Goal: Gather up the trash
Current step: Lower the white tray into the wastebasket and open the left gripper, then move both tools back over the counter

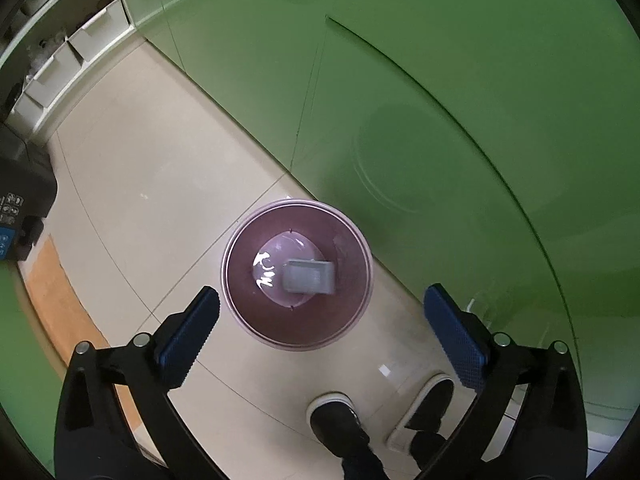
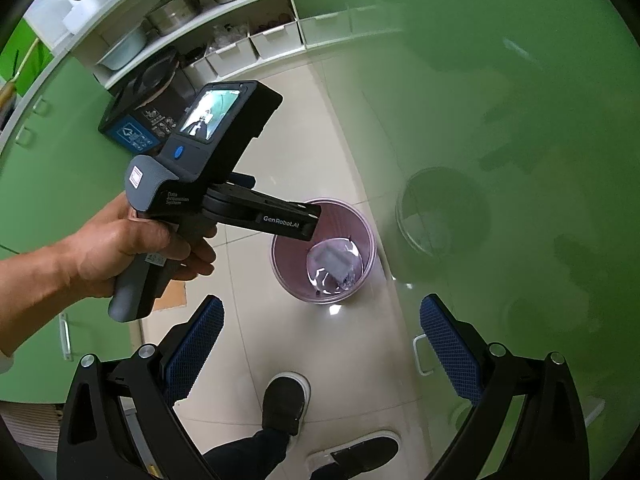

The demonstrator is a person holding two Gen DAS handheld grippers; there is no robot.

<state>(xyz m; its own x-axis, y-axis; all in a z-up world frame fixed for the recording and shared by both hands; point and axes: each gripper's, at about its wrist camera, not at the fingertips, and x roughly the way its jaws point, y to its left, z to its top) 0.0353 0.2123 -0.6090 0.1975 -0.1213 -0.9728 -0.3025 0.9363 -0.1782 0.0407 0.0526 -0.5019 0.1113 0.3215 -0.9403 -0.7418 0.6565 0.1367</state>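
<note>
The floor (image 1: 132, 184) is pale glossy tile, bounded by green cabinet fronts (image 1: 440, 80) that curve along one side. At the far end of the floor stand white open shelves (image 2: 248, 40) holding metal pots and white bins. A dark box with blue printed labels (image 2: 136, 128) sits on the floor below those shelves, and a patch of brown cardboard (image 1: 52, 280) lies flat near it.

A translucent pink wastebasket (image 1: 298, 276) stands on the tile close to the foot of the green cabinets. Inside it, at the bottom, lies a grey rectangular piece of trash (image 1: 309, 278) on crumpled clear plastic. Nothing covers the basket's mouth.

The person's two dark shoes with white soles (image 2: 286, 404) stand on the tile on the near side of the basket.

The left tongs (image 1: 320, 320) point steeply down over the basket, the blue pads spread wide with nothing between them. In the right wrist view, a hand (image 2: 132, 248) grips that device's grey handle, its black nose reaching over the basket's rim. The right tongs (image 2: 320, 344) also point down at the floor, spread wide and empty, beside the basket.
</note>
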